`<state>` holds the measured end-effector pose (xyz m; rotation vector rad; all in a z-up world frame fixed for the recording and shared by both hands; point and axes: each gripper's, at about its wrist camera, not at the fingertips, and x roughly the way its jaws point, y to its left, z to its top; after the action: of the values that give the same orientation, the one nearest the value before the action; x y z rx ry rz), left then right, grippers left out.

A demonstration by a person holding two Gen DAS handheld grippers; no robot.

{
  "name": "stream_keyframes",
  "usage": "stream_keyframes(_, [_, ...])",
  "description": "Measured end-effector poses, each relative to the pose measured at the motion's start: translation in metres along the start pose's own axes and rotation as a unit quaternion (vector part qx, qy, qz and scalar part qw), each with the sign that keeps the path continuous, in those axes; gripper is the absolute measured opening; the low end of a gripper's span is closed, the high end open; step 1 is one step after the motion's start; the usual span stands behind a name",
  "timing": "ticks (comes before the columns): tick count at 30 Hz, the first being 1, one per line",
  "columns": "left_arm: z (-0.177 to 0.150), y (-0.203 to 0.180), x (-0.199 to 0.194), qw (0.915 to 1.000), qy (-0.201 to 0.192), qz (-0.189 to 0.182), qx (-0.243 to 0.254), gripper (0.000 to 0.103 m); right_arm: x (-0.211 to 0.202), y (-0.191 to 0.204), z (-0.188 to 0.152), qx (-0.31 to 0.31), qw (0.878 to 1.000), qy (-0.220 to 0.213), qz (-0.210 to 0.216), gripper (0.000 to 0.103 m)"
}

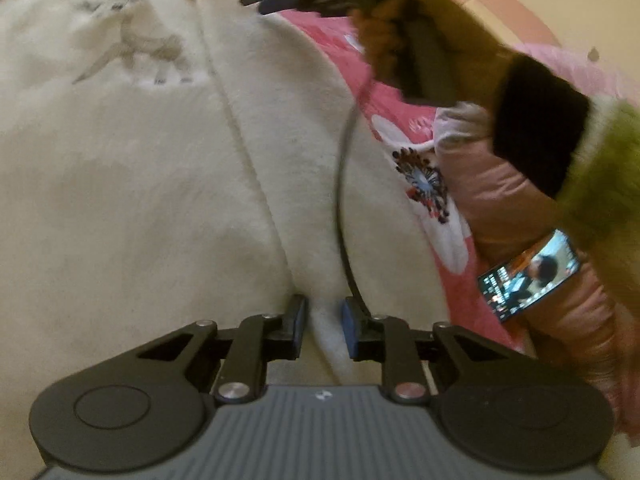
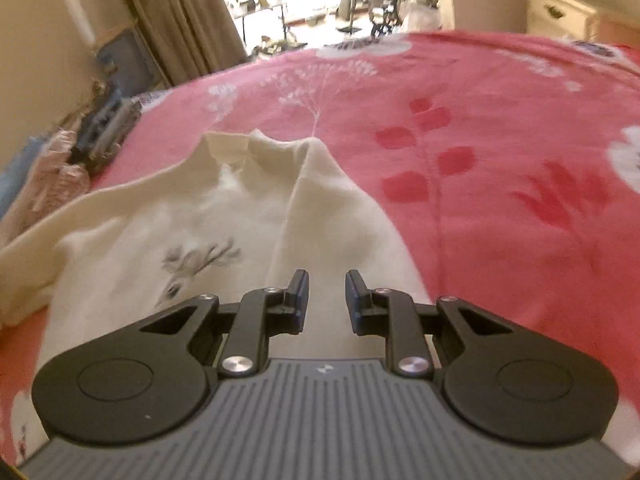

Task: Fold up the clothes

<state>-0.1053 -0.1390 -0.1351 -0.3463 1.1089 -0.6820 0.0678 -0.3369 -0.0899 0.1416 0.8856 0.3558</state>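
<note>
— One cream sweater (image 1: 140, 168) on the bed (image 2: 500, 128), partly folded; sleeve side turned in.
— Our left gripper (image 1: 323, 322) and right gripper (image 2: 327, 300) gape slightly, holding nothing. More folds remain.

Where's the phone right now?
Left wrist view, lower right: the phone, screen lit, lies on the pink quilt, just right of the cream sweater.
</note>
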Motion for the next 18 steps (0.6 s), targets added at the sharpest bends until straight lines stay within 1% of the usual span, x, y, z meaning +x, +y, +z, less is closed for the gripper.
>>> stream_keyframes(1, [0.0,0.004,0.0,0.9999,0.0,-0.008,-0.008,0.021,0.016,-0.002,0.001,0.004,1.0,0.011,-0.011,0.017])
stream_keyframes(2, [0.0,0.008,0.0,0.9997,0.001,-0.016,-0.016,0.021,0.032,-0.005,0.001,0.004,0.999,0.022,-0.029,0.012])
stream_keyframes(3, [0.001,0.011,0.0,0.9995,0.002,-0.022,-0.024,0.021,0.043,-0.006,0.001,0.002,0.999,0.024,-0.039,0.012])
stream_keyframes(6, [0.001,0.019,-0.001,0.9985,0.006,-0.04,-0.037,0.02,0.041,0.001,0.01,-0.002,0.999,0.011,-0.05,0.01])
stream_keyframes(8, [0.001,0.022,0.0,0.9977,0.007,-0.051,-0.043,0.019,0.026,0.015,0.019,-0.029,0.999,-0.01,-0.028,0.012])
stream_keyframes(10, [0.001,0.025,0.0,0.9968,0.006,-0.061,-0.05,0.018,0.024,0.029,0.032,-0.051,0.998,-0.023,-0.014,0.012])
stream_keyframes(11, [0.0,0.028,-0.001,0.9962,0.006,-0.067,-0.055,0.018,0.031,0.034,0.039,-0.057,0.998,-0.023,-0.012,0.012])
stream_keyframes(12, [0.0,0.03,-0.001,0.9956,0.008,-0.071,-0.06,0.018,0.047,0.037,0.046,-0.06,0.998,-0.016,-0.021,0.012])
stream_keyframes(15, [-0.002,0.036,-0.003,0.994,0.011,-0.082,-0.071,0.018,0.1,0.034,0.06,-0.063,0.996,0.015,-0.065,0.012])
stream_keyframes(16, [-0.003,0.037,-0.004,0.9937,0.011,-0.084,-0.073,0.018,0.111,0.03,0.061,-0.055,0.996,0.017,-0.074,0.011])
stream_keyframes(18, [-0.005,0.039,-0.006,0.9931,0.008,-0.087,-0.078,0.018,0.12,0.027,0.063,-0.042,0.996,0.007,-0.083,0.011])
